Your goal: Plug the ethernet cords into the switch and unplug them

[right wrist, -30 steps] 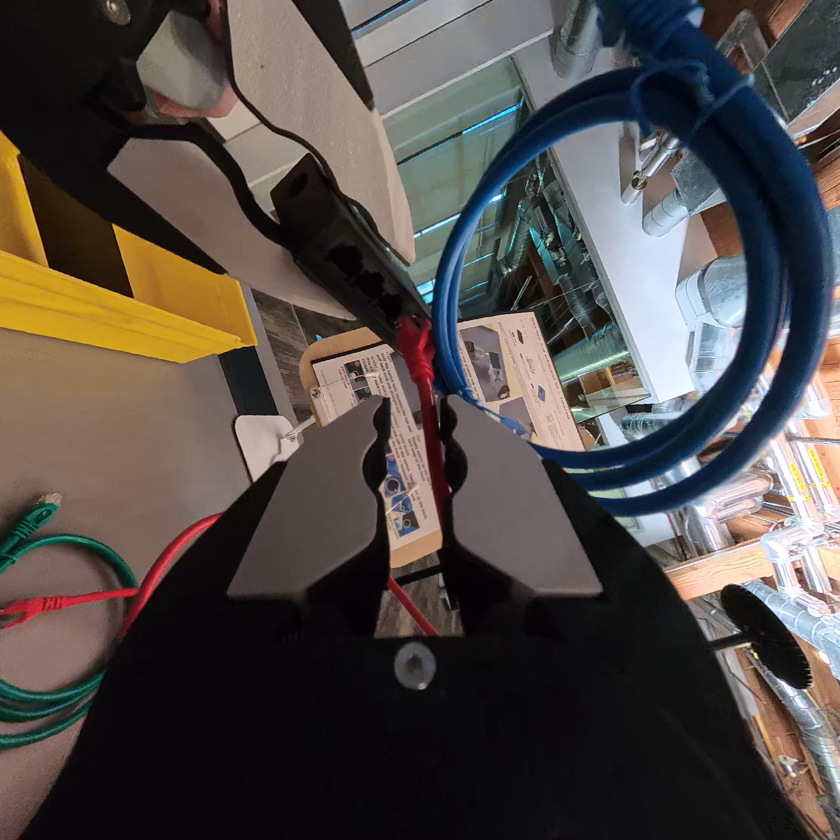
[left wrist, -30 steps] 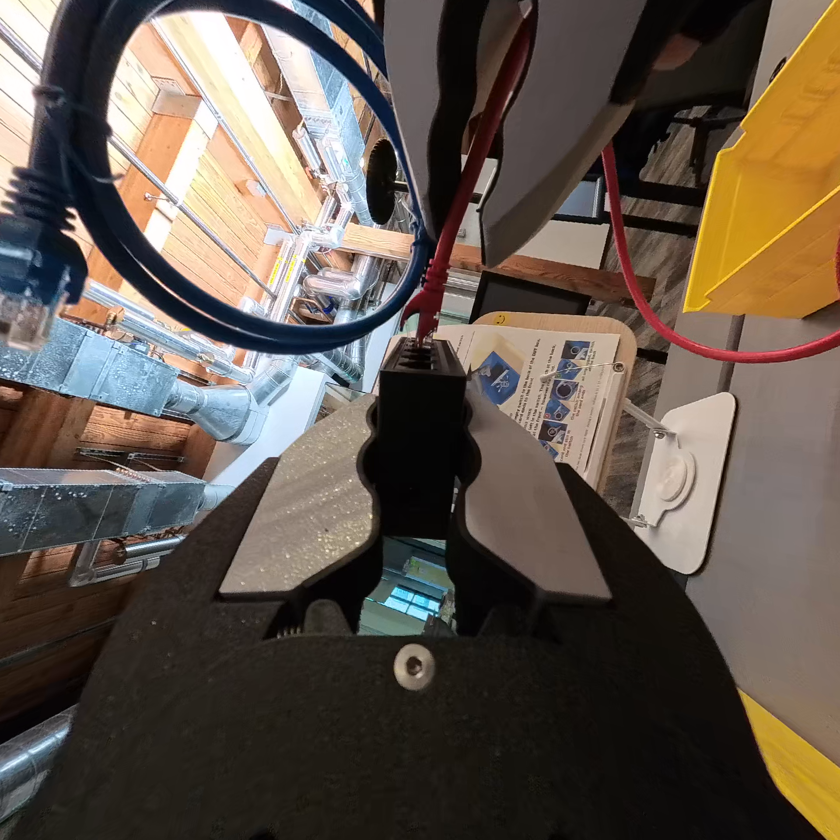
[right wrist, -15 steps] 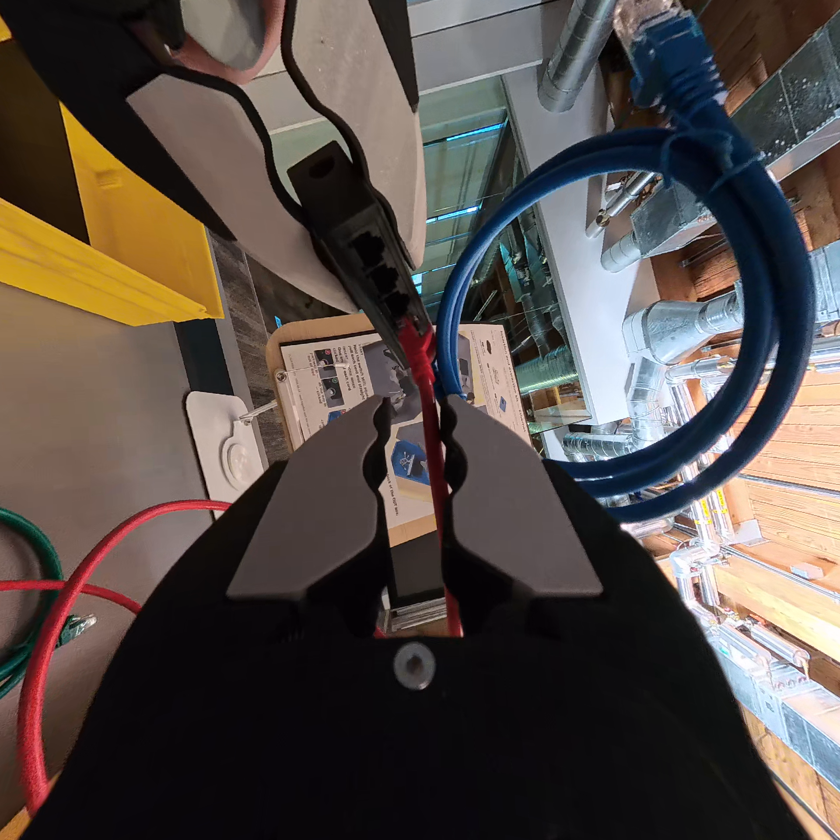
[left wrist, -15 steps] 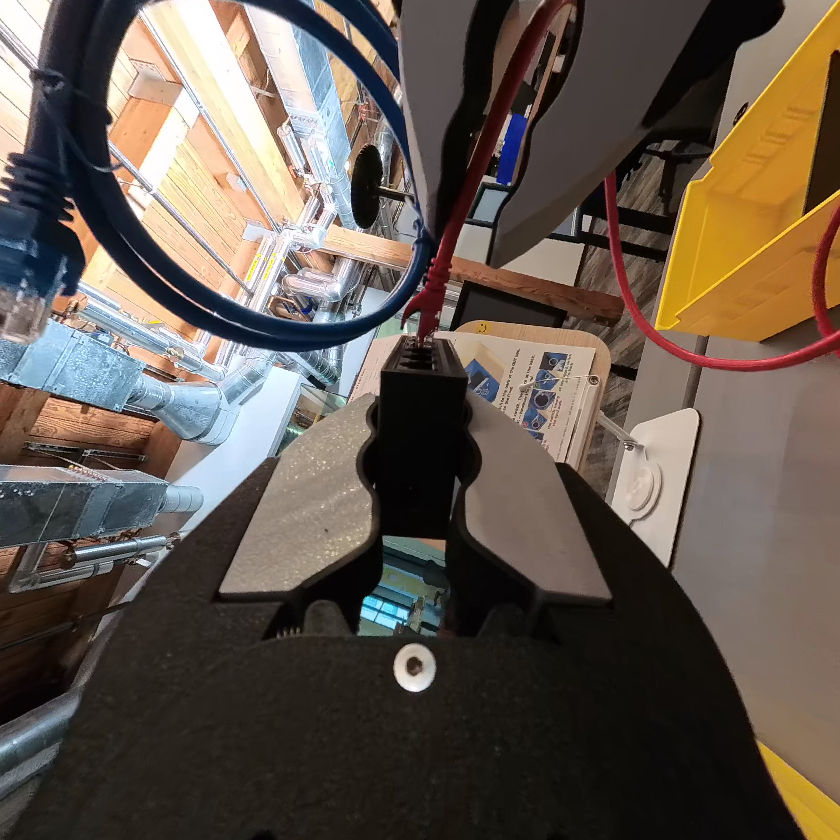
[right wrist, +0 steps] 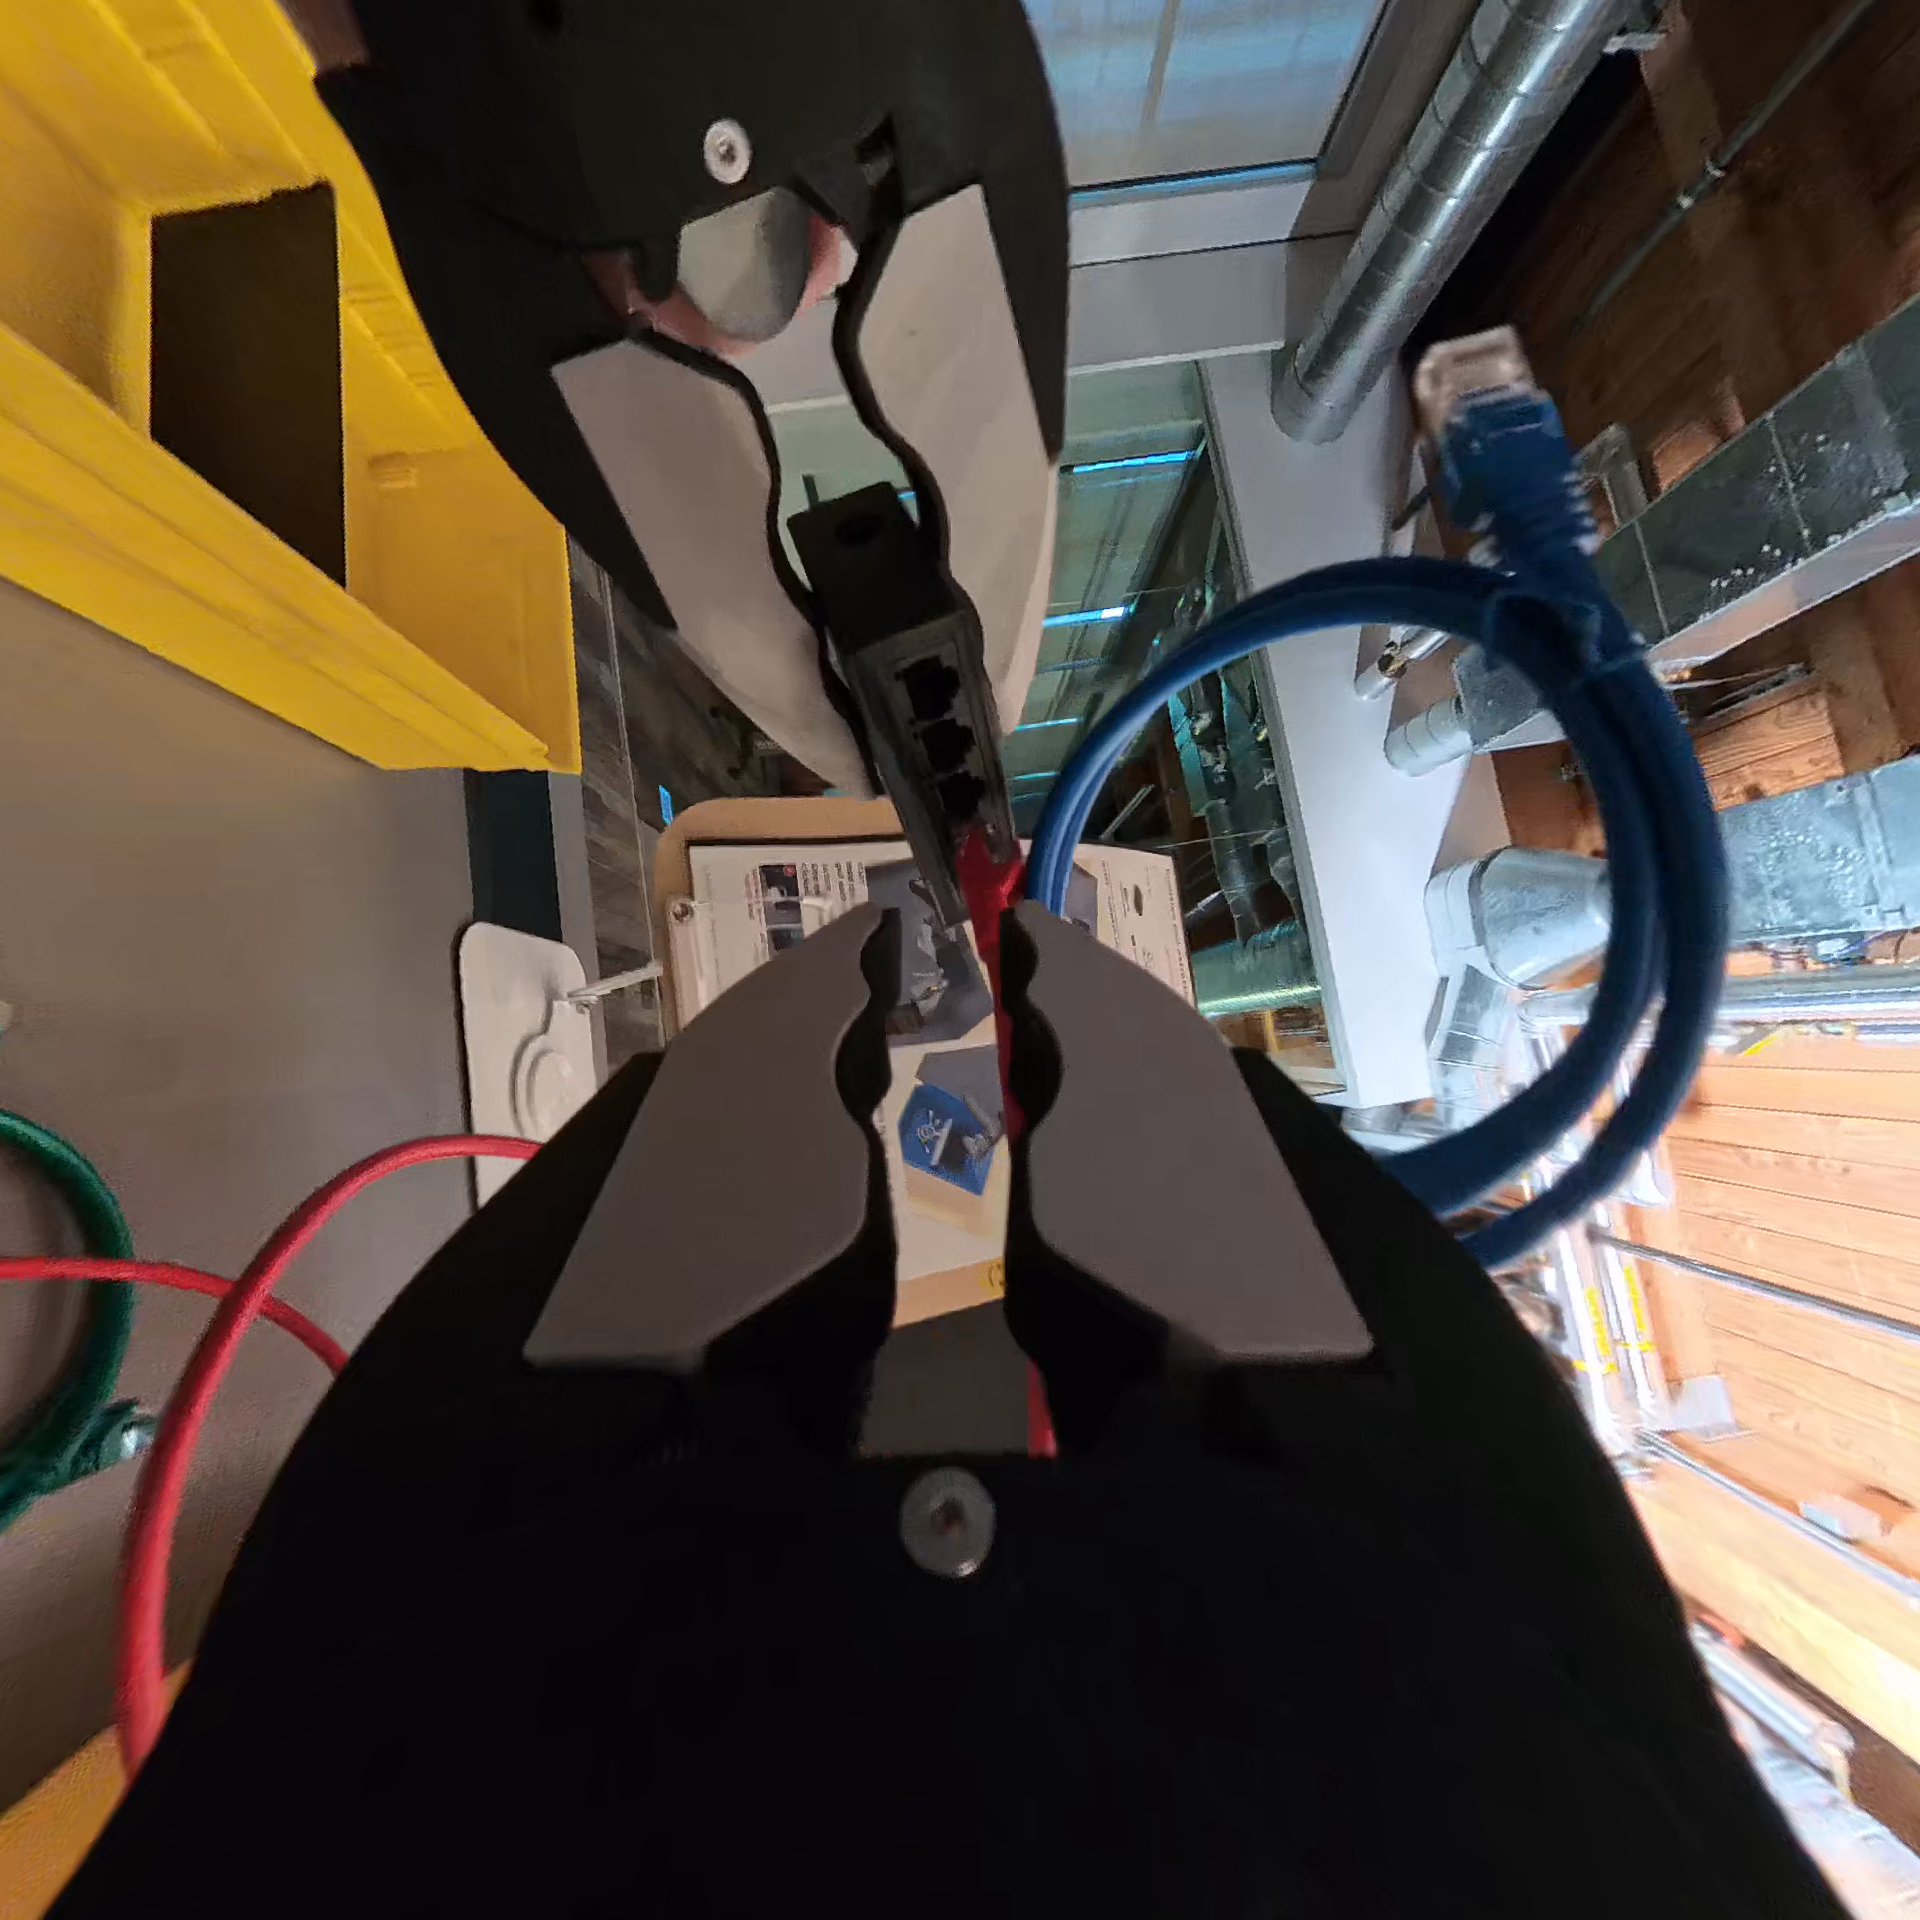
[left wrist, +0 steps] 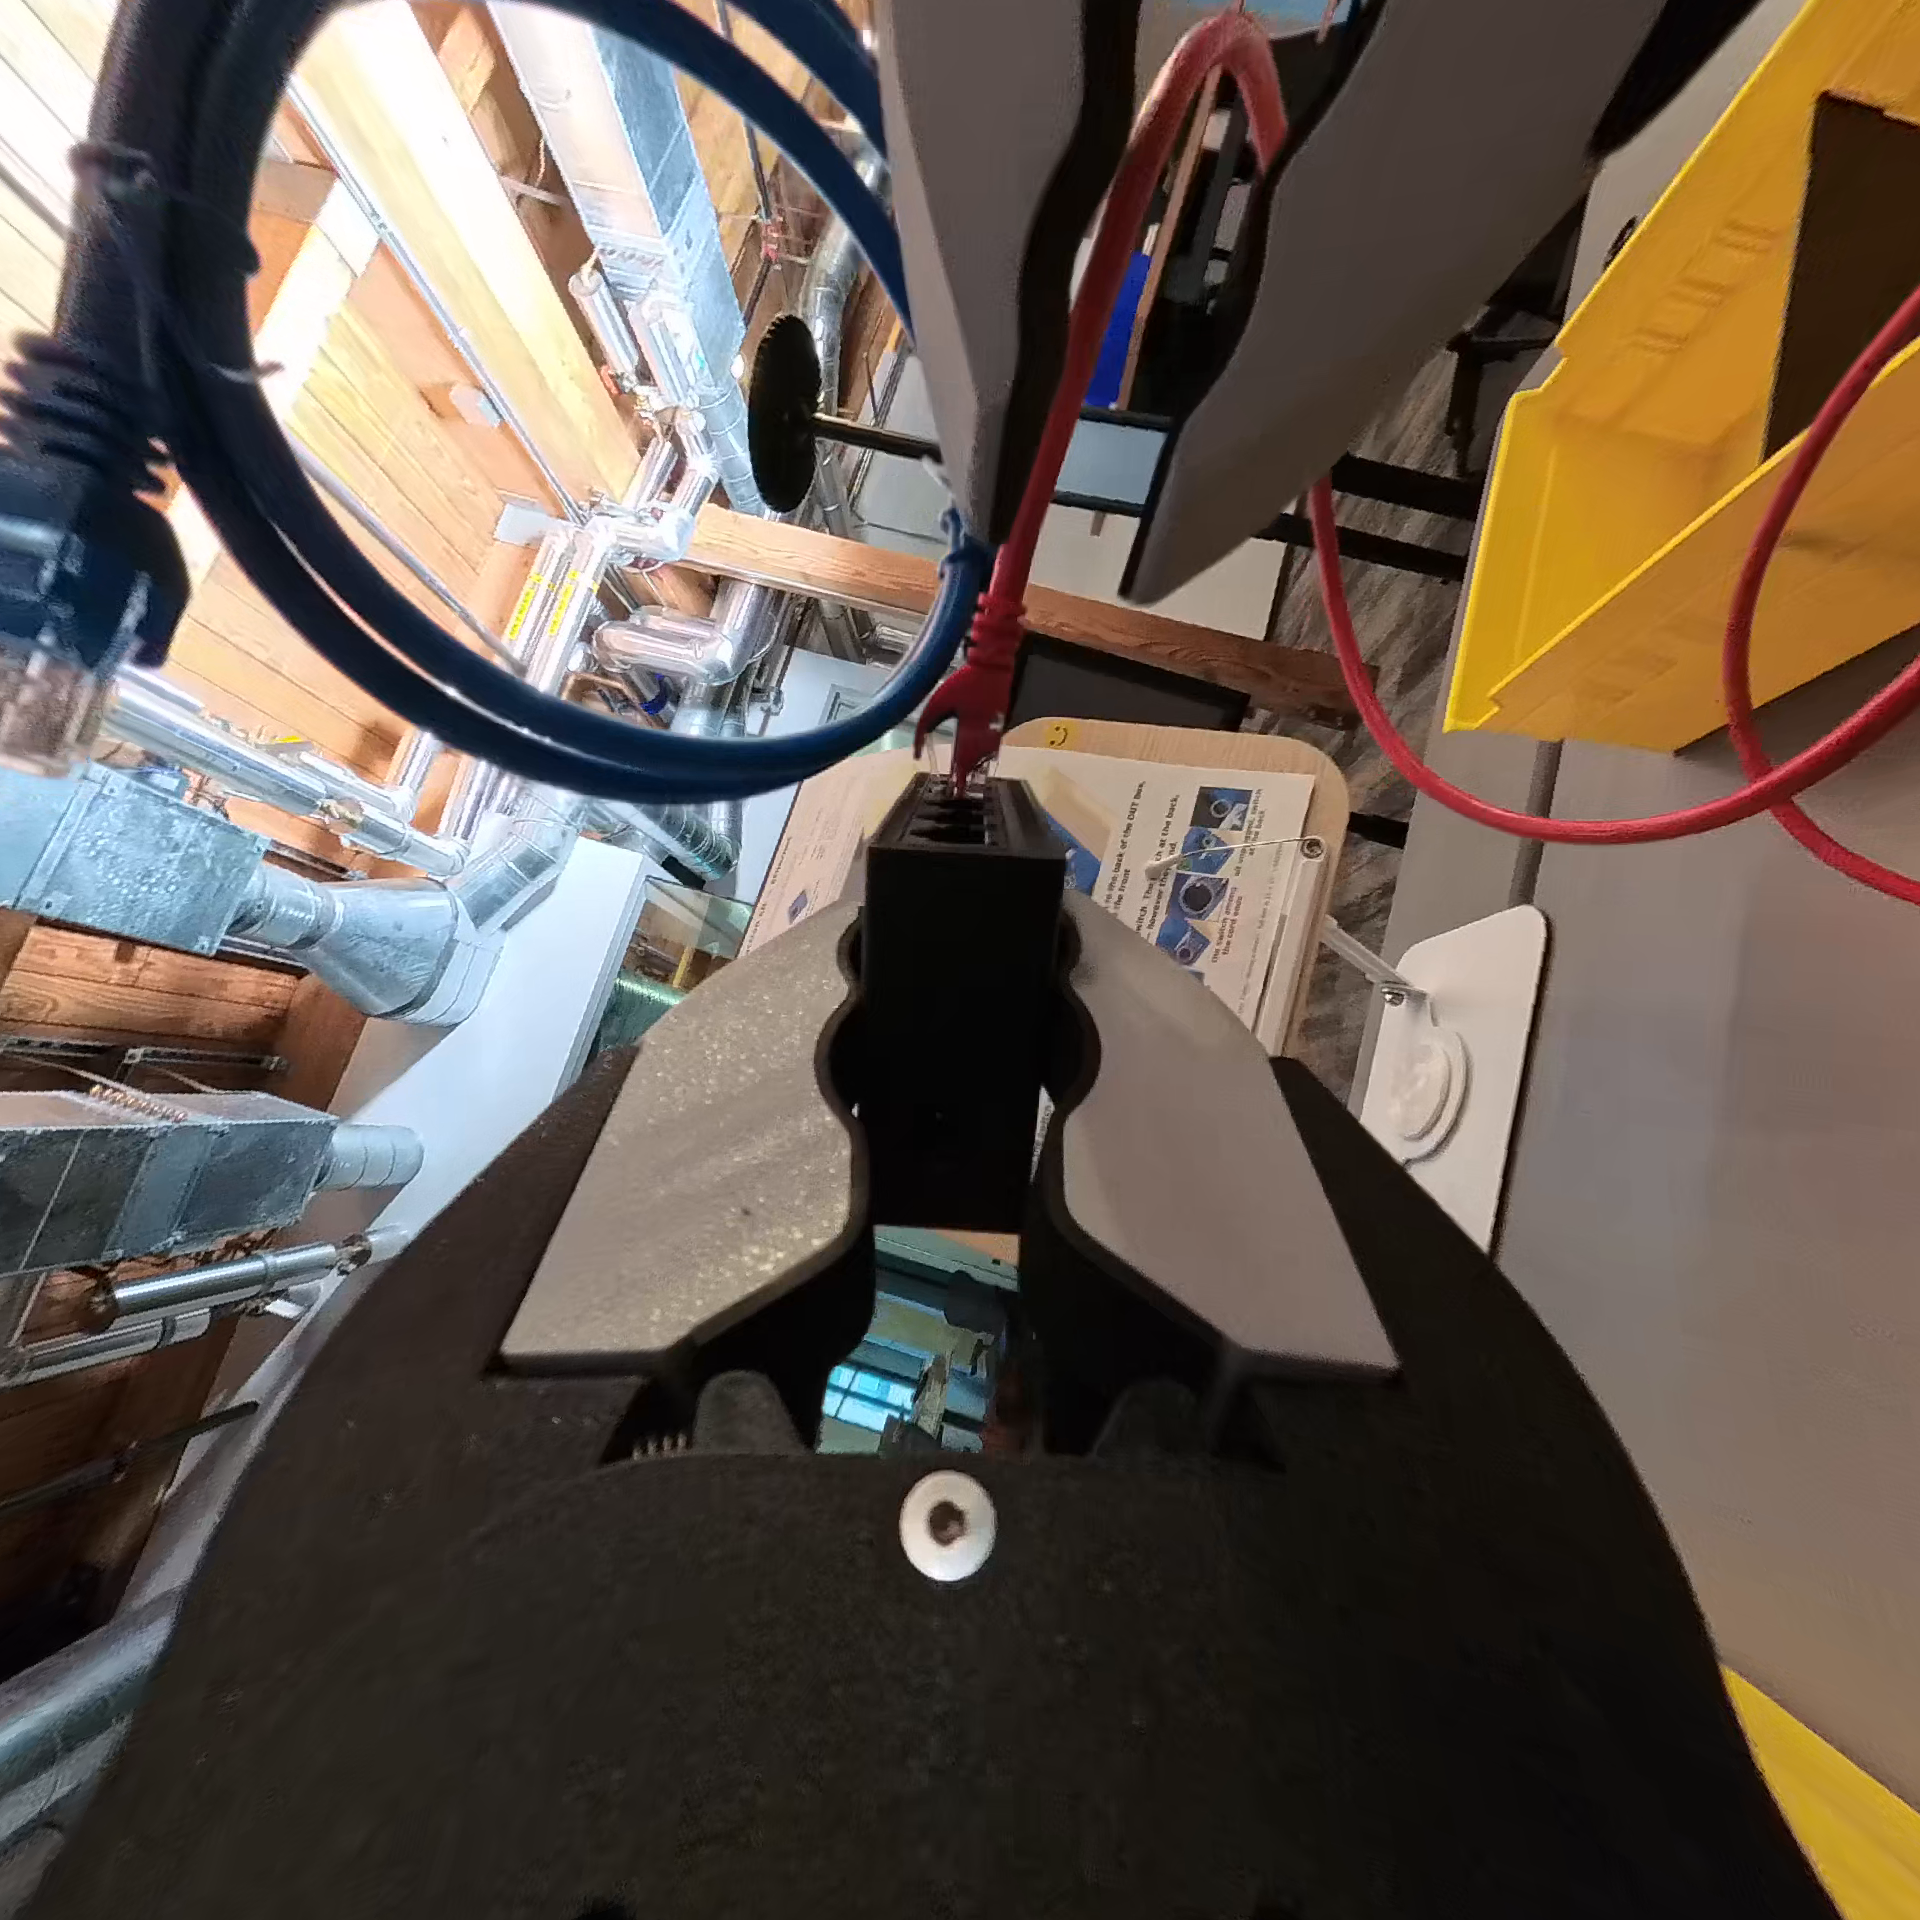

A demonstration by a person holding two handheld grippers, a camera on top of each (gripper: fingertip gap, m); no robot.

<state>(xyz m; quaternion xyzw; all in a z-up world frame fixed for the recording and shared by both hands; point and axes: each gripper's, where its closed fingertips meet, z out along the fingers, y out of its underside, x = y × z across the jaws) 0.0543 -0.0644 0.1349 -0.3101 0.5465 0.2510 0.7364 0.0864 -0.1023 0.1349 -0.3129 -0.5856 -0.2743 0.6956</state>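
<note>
Grey desk [right wrist: 208, 935] lay to one side, with timber ceiling and silver ducts opposite. Nearest, the left claw [left wrist: 961, 935] was clamped on the black switch [left wrist: 961, 997], ports facing away. The right claw [right wrist: 945, 925] had parted to a narrow gap since half a second earlier; the red cord [right wrist: 1003, 1029] ran along one finger, its plug seated in the switch's end port. A coiled blue cord [right wrist: 1558, 935] hung beside. Farther off sat a yellow bin [right wrist: 260, 520].

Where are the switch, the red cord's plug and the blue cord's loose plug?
switch [left wrist: 961, 1029], left wrist view, black side face.
red cord's plug [right wrist: 985, 871], right wrist view, boot at the port.
blue cord's loose plug [right wrist: 1501, 442], right wrist view, blue boot.
</note>
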